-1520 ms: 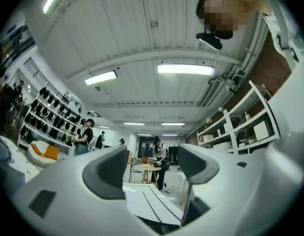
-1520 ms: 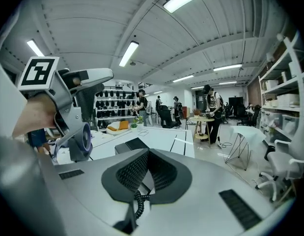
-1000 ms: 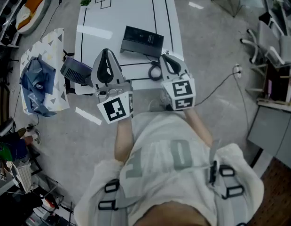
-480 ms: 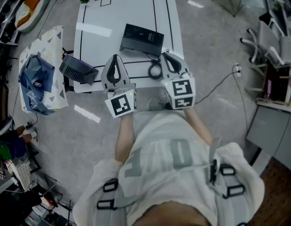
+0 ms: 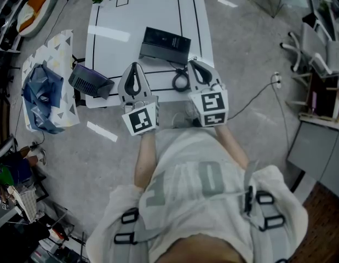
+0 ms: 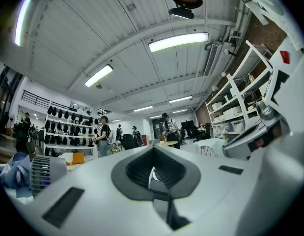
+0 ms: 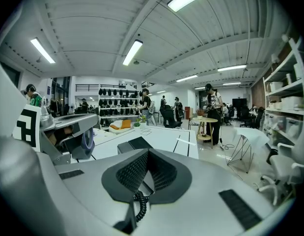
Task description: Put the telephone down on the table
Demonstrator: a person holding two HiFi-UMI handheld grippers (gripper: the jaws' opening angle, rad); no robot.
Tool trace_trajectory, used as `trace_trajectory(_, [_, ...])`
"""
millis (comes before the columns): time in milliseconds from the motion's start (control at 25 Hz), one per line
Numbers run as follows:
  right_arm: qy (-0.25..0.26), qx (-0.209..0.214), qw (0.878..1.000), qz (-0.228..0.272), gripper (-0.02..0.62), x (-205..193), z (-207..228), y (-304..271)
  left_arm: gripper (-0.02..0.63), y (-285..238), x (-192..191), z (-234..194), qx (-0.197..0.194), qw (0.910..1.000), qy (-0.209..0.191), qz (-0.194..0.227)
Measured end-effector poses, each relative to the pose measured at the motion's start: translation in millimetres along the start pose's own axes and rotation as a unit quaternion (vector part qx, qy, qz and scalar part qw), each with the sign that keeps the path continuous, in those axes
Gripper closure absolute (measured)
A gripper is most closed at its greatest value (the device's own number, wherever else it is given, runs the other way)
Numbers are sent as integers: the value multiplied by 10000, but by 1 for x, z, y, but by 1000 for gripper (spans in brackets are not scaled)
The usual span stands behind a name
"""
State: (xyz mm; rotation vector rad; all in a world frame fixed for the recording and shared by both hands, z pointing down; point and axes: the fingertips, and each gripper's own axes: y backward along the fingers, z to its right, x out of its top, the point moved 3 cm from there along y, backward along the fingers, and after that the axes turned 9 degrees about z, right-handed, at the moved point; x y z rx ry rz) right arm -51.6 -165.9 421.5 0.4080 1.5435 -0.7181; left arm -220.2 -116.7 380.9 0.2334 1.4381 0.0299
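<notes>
The black telephone [image 5: 165, 45] sits flat on the white tabletop [image 5: 109, 48], in its right half and set back from the near edge. Its coiled cord [image 5: 180, 82] loops down to the near edge, toward the right corner. The left hand-held gripper [image 5: 133, 66] hangs over the middle of the near edge, clenched on nothing. The right hand-held gripper [image 5: 192, 64] is over the near right corner just beside the cord loop. It is also clenched, with the cord showing through the slit beneath its jaws. A dark grilled device [image 5: 87, 81] stands at the left edge.
</notes>
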Motion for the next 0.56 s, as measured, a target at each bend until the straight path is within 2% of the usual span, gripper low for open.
trace_trajectory(280, [-1, -2, 10000, -32, 588, -1, 3, -2, 600, -2, -4, -5, 36, 9998, -124, -125])
trace_trajectory(560, [12, -19, 10000, -50, 588, -3, 5, -1, 600, 2, -11, -11, 123, 9997, -38, -194])
